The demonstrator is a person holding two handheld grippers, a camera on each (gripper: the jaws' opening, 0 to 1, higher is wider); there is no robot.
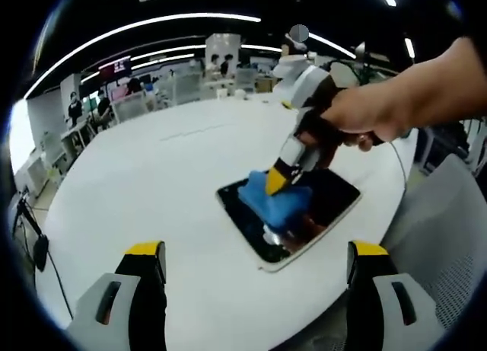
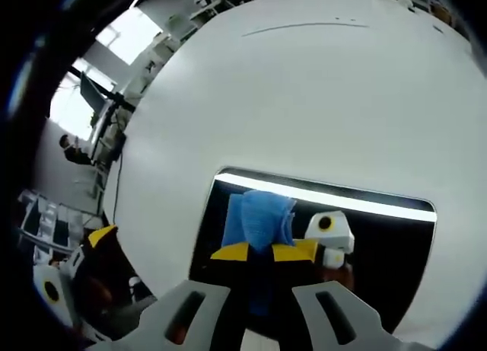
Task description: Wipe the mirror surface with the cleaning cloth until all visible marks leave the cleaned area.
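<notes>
Near the front edge of a round white table [image 1: 152, 176] lies a dark rectangular mirror [image 1: 327, 206] with a pale rim, one corner just beside the table's edge. A blue cleaning cloth [image 1: 285, 202] sits bunched on the mirror's half farther from that edge. Beyond the table's far edge, an open office spreads out with desks, chairs and a few distant people under long ceiling light strips; a grey mesh chair [image 1: 449, 237] stands just off the table's right edge. In the left gripper view, the right gripper [image 1: 275, 182] slants down from the upper right, a person's hand [image 1: 373, 115] wrapped around its handle, its yellow-tipped jaws pressed together on the cloth and bearing it onto the glass. In the right gripper view, those jaws pinch the cloth [image 2: 259, 218] at the mirror's [image 2: 388, 244] middle, and the glass reflects a light strip. The left gripper [image 1: 255, 263] is held above the table's near edge, short of the mirror, its jaws spread wide with nothing between them. Most of the table is bare white surface, leaving open room on the mirror's far and left sides.
</notes>
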